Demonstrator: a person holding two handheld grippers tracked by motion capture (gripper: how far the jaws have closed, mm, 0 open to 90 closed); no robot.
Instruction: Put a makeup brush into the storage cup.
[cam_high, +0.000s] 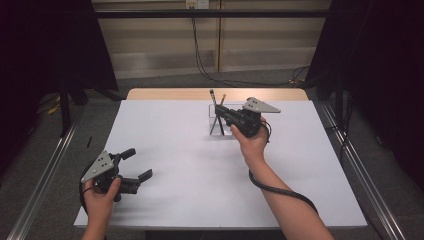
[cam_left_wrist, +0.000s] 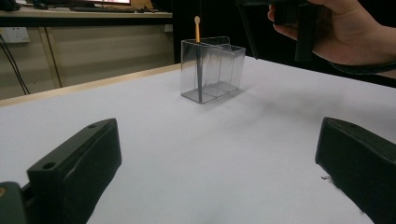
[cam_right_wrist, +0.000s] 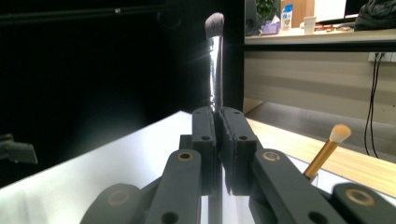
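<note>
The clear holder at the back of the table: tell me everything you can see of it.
The clear holder is a see-through, plastic-looking box with inner dividers and an open top. It stands upright on the white table, near the far edge. A gold-handled brush leans inside. The right gripper hovers over it, shut on a dark brush.

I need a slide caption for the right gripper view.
Right hand-held gripper shut on a silver-handled makeup brush, held upright; a gold-handled brush stands beside it.

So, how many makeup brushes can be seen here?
2. The silver-handled brush is upright, clamped in the right tool over the clear holder. The gold-handled brush leans inside that holder. None seems hidden.
</note>
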